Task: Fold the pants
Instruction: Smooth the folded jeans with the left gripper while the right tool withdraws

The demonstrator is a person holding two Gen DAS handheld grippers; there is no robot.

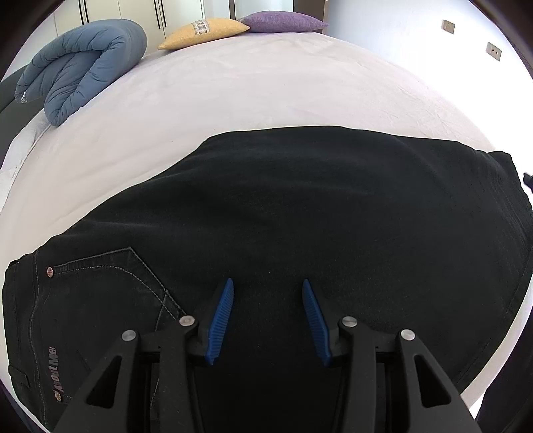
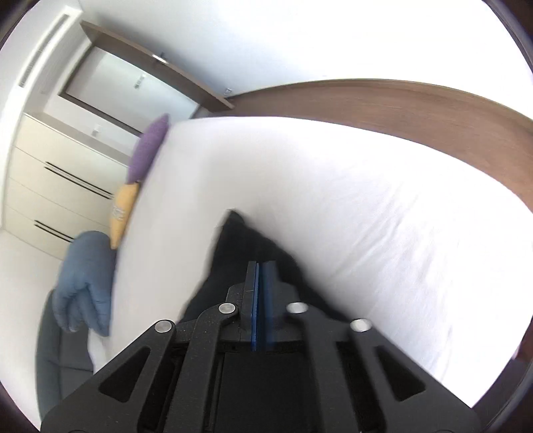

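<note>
Black denim pants (image 1: pixel 299 213) lie across the white bed (image 1: pixel 253 86), folded lengthwise, with the waistband and a stitched back pocket (image 1: pixel 100 286) at the lower left. My left gripper (image 1: pixel 266 286) is open, its blue fingers (image 1: pixel 221 319) just above the dark cloth, holding nothing. In the right wrist view my right gripper (image 2: pixel 260 266) has its blue pads pressed together. Black pants cloth (image 2: pixel 233 246) lies under and beyond the tips; the view is tilted and blurred, so a pinch on the cloth is not clear.
A rolled blue duvet (image 1: pixel 83 63) lies at the bed's far left. A yellow cushion (image 1: pixel 203 33) and a purple cushion (image 1: pixel 283 21) sit at the head. White wardrobe doors (image 2: pixel 60 186) and a brown wooden bed frame (image 2: pixel 399 103) border the bed.
</note>
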